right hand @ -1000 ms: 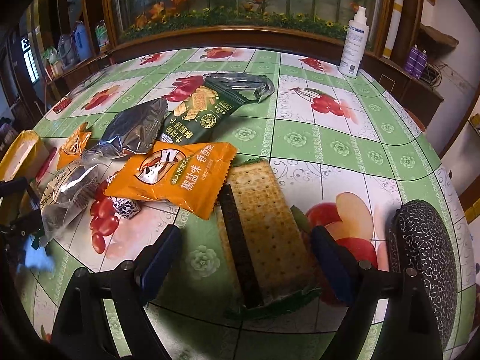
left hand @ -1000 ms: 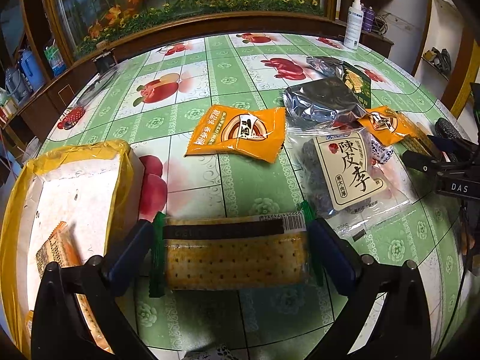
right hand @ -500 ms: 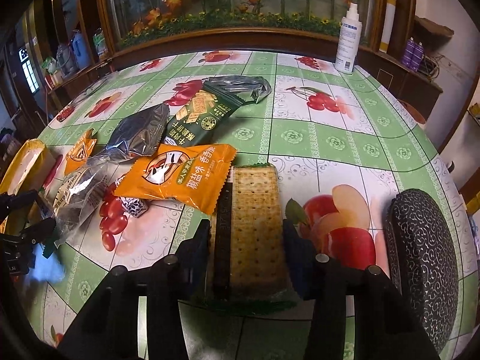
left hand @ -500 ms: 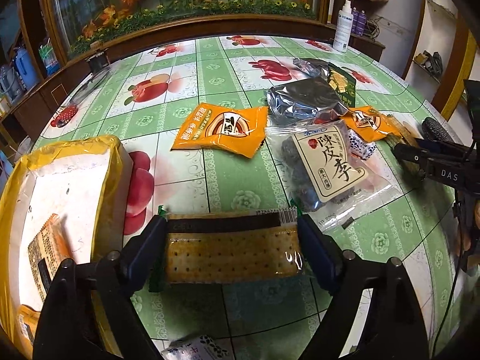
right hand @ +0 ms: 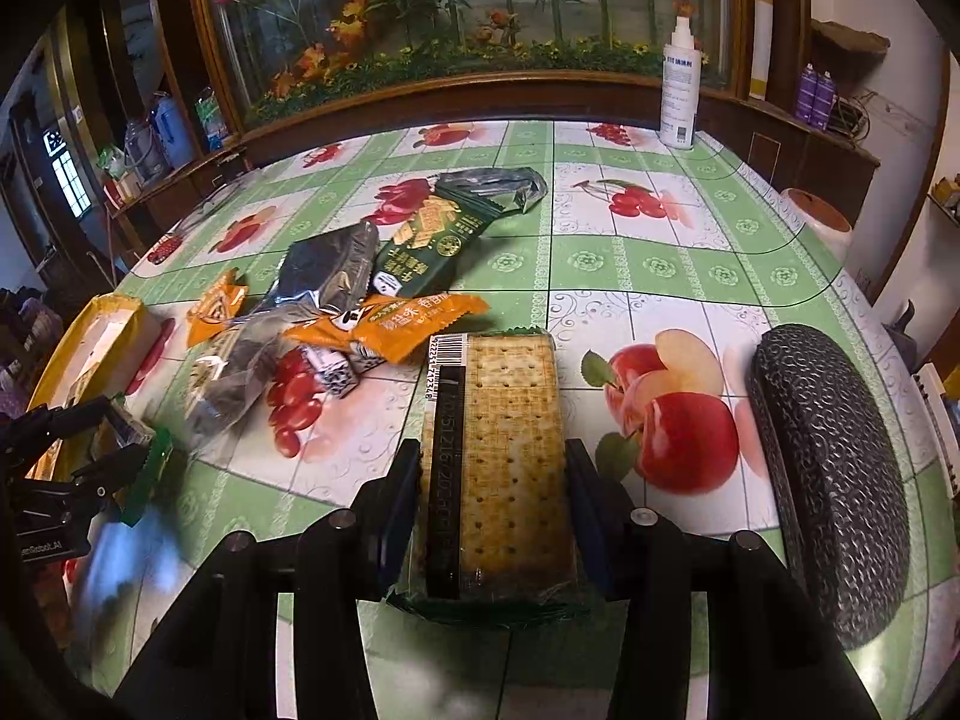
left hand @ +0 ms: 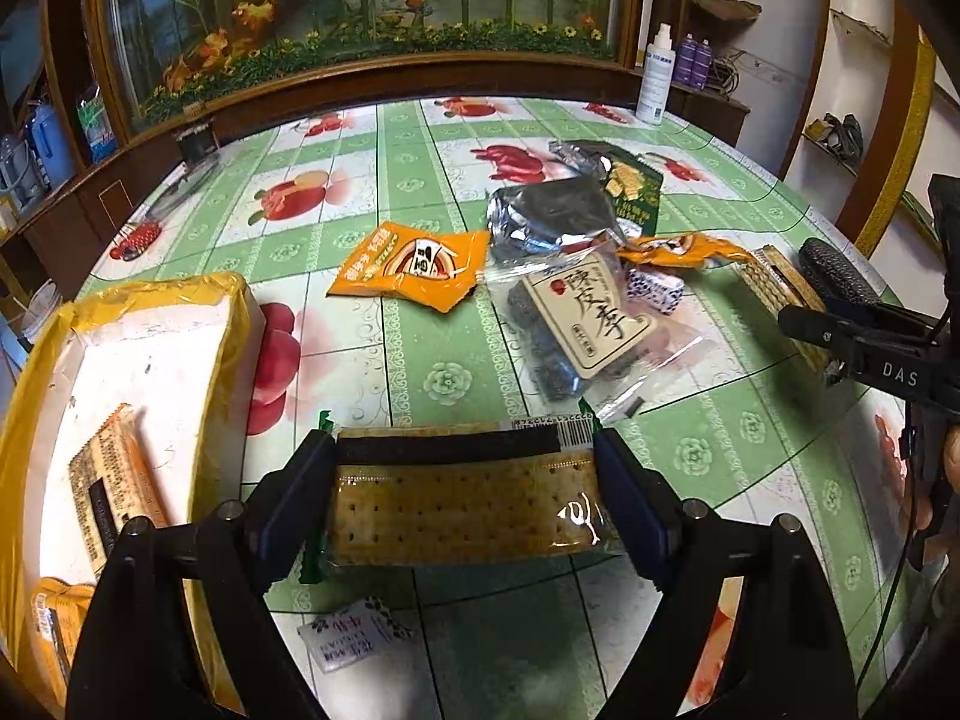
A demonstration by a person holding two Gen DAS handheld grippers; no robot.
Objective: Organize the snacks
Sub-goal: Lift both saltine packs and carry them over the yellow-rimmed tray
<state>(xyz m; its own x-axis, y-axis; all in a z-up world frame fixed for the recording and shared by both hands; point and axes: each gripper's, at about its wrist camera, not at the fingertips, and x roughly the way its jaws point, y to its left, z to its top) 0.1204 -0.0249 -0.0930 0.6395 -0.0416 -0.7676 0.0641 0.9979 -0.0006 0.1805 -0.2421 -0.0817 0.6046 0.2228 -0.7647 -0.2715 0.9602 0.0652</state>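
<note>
Gripping one cracker pack each, we hold both clear of the worktop (left hand: pixel 420 312): the left gripper (left hand: pixel 465 495) clamps its cracker pack (left hand: pixel 462 510) crosswise by the short ends, the right gripper (right hand: pixel 489 498) pinches the second cracker pack (right hand: pixel 498 450) lengthwise by its long sides. Both grippers tilt steeply downward. We judge the yellow-rimmed box (left hand: pixel 234 324) at left, already holding snacks, to be the destination; the remaining packets (left hand: pixel 414 267) lie mid-worktop.

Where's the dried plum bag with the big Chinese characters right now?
In the left wrist view the dried plum bag lies right of centre on the table, between the orange snack packet and the silver foil bag.
</note>
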